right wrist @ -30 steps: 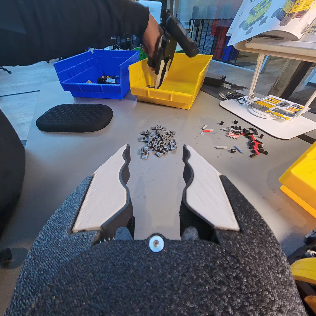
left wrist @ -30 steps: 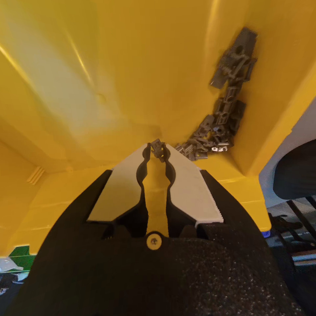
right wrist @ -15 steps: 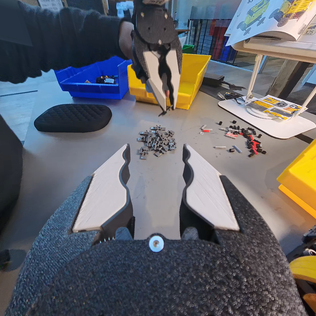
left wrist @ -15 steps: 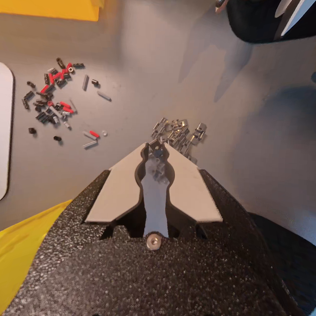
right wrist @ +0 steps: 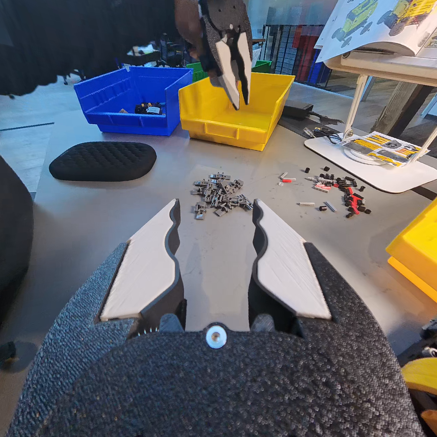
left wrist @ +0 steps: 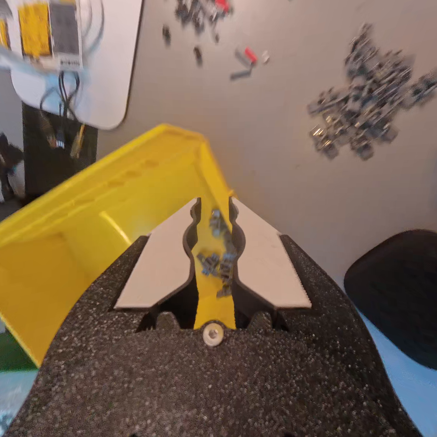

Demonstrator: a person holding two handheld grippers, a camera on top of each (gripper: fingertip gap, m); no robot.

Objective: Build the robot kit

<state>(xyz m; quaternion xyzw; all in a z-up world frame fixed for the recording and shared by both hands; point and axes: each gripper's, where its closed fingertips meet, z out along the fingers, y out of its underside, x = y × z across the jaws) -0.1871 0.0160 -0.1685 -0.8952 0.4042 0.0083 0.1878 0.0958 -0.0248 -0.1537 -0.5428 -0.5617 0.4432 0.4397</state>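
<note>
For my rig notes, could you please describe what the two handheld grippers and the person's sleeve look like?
Both the left gripper and right gripper have speckled black bodies, a silver screw at the centre, and white wedge fingers with wavy black inner edges. The sleeve is dark.

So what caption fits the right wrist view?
Open right gripper faces grey parts; left gripper hangs above yellow bin.

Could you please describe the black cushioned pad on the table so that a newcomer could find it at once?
Start at the blue bin at the far left of the grey table. Just in front of it lies the black pad: a flat, rounded oval with a dimpled, quilted surface, unlike the hard-walled bins and small loose parts nearby.
</note>
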